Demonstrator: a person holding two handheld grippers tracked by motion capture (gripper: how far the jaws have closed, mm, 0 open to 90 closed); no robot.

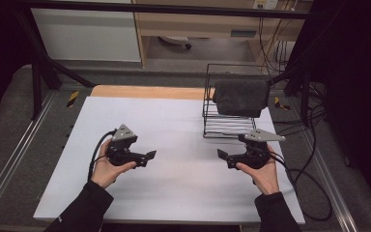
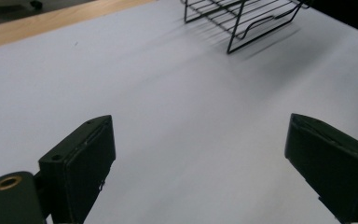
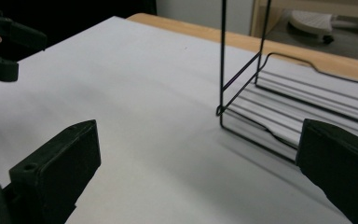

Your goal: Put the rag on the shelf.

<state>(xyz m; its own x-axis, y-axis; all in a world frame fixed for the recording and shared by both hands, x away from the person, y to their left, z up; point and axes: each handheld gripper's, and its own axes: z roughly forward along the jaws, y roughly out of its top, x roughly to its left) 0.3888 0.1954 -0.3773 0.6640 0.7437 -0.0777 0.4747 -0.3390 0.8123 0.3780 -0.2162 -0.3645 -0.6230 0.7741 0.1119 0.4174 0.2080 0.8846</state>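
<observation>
Overhead: left gripper [image 1: 150, 155] and right gripper [image 1: 221, 154] face each other above white table [image 1: 174, 188]; dark towel [image 1: 240, 97] drapes wire rack [image 1: 210, 123], long axis left-right. Left gripper view: jaws spread, rack [image 2: 242, 18] ahead. Right gripper view: jaws spread, rack [image 3: 261, 98] right.

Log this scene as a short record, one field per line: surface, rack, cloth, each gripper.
surface: white table top, wooden strip along its far edge
rack: black wire rack, far right part of the table
cloth: dark grey cloth draped over the rack's top
left gripper: held above the table, jaws wide open, nothing between them
right gripper: held near the rack's front, jaws wide open, nothing between them
</observation>
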